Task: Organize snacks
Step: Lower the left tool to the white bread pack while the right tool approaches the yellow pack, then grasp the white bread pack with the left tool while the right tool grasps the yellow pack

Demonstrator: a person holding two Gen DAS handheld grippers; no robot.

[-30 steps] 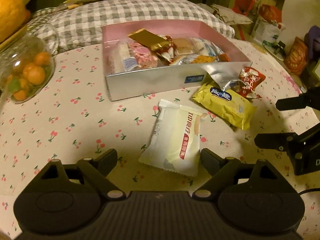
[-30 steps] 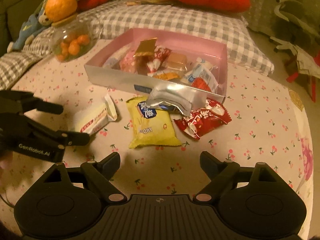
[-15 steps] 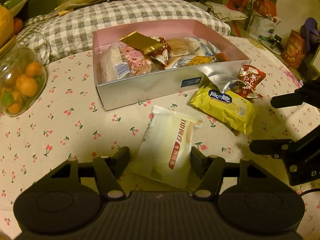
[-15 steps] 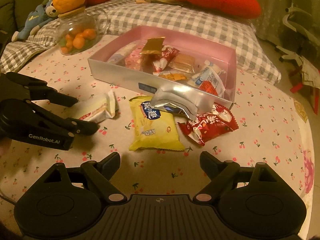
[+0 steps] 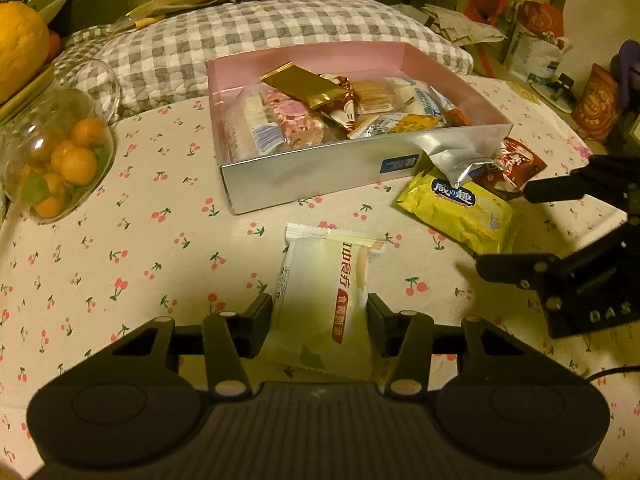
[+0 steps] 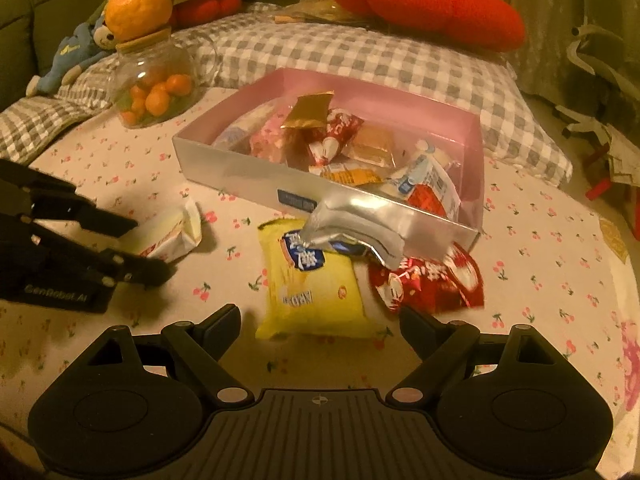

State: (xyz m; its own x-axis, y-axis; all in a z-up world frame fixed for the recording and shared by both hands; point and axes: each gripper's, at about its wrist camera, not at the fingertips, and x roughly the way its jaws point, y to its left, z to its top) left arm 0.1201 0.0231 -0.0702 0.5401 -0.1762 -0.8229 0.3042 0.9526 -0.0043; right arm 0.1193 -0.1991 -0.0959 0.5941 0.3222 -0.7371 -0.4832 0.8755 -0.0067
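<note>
A white snack packet (image 5: 324, 300) lies on the cherry-print cloth, and my left gripper (image 5: 320, 316) is shut on it, both fingers touching its sides. It also shows in the right wrist view (image 6: 168, 232). A pink-lined silver box (image 5: 304, 176) holds several snacks. A yellow packet (image 6: 312, 284), a silver packet (image 6: 356, 220) and a red packet (image 6: 432, 284) lie in front of the box. My right gripper (image 6: 320, 320) is open and empty, hovering close over the yellow packet.
A glass jar (image 6: 154, 80) of small oranges lies at the left, with a big orange on its lid. A grey checked cushion (image 5: 256, 40) lies behind the box. Red cushions (image 6: 428, 4) lie further back. Clutter lies beyond the table's right edge.
My left gripper moved forward and closed around the white packet until its fingers touched it. My right gripper moved forward toward the yellow packet and stayed open.
</note>
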